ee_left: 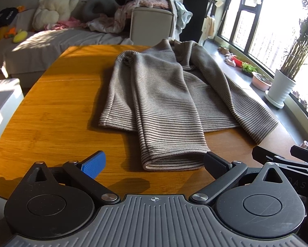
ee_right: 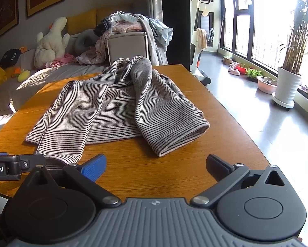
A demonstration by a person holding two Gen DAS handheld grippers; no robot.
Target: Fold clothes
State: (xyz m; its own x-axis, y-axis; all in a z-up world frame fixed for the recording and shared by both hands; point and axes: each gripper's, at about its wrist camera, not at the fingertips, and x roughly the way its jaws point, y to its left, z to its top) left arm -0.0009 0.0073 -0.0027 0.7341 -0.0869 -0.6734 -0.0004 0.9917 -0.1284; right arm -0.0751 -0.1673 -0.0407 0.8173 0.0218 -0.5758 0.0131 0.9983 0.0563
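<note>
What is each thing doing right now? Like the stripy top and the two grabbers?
Striped top: lying on the table, partly folded, both sleeves laid toward the near edge, not held.
Left hand-held gripper: open, holding nothing, right by one sleeve cuff.
Right hand-held gripper: open, holding nothing, over bare table.
Wooden table: bare apart from the top.
Clothes pile: heaped, unfolded, behind the table.

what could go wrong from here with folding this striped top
Both sleeves of the striped top are crossed loosely over its body, so a pinch may catch several layers. The right sleeve cuff lies near the wooden table edge and could slide off. Both the left gripper and right gripper are open, holding nothing.
</note>
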